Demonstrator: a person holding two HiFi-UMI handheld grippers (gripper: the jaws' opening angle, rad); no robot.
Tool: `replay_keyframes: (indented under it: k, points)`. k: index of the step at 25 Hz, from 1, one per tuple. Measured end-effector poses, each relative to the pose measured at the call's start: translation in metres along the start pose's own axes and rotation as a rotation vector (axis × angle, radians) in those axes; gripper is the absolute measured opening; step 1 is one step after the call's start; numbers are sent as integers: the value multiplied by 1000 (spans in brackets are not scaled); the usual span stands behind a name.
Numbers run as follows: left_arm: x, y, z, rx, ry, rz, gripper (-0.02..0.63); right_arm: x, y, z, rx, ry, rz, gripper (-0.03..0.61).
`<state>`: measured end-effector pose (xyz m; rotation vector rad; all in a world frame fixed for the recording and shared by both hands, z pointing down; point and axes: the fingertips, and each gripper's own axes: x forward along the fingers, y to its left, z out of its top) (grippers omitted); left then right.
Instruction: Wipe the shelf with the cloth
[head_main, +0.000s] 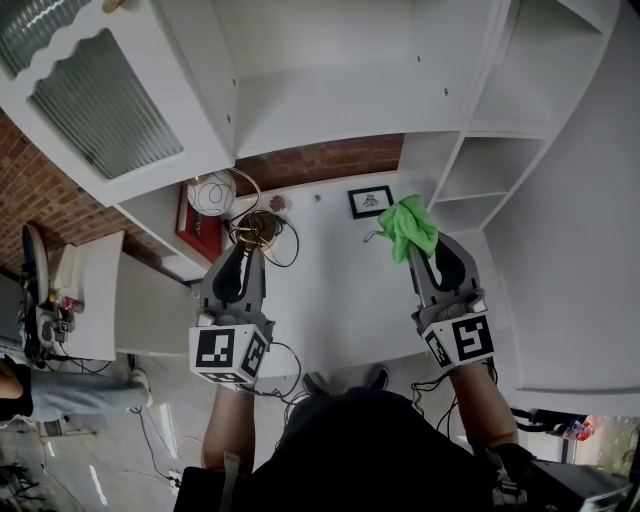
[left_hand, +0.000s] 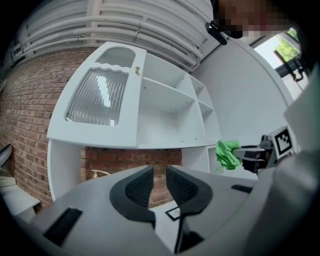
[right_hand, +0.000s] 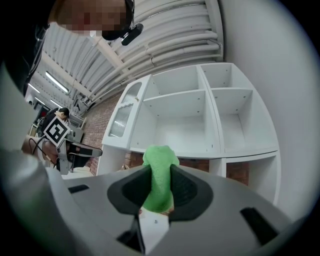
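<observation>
The white shelf unit (head_main: 330, 100) fills the top of the head view, with open compartments above a white desk top (head_main: 330, 280). My right gripper (head_main: 418, 250) is shut on a bunched green cloth (head_main: 408, 226), held in the air in front of the lower right compartments. In the right gripper view the cloth (right_hand: 159, 170) stands up between the pads, with the shelf (right_hand: 180, 117) behind it. My left gripper (head_main: 247, 252) hovers over the desk's left part, its jaws nearly together with only a narrow slit and nothing between them. The left gripper view shows the cloth (left_hand: 227, 154) at the right.
A cabinet door with ribbed glass (head_main: 95, 100) swings open at the upper left. On the desk stand a small framed picture (head_main: 371, 201), a wire globe (head_main: 212, 192), a brass object (head_main: 258, 228) and a red box (head_main: 196, 225). Brick wall lies behind. Cables trail on the floor.
</observation>
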<state>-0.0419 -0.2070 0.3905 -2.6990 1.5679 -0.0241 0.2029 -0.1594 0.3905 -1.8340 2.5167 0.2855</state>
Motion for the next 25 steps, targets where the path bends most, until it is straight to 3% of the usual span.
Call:
replay_keyframes:
  k: [25]
  points:
    - [10,7,-11,-27,17,-19,77,8,3,-5,-10,26,-7,94]
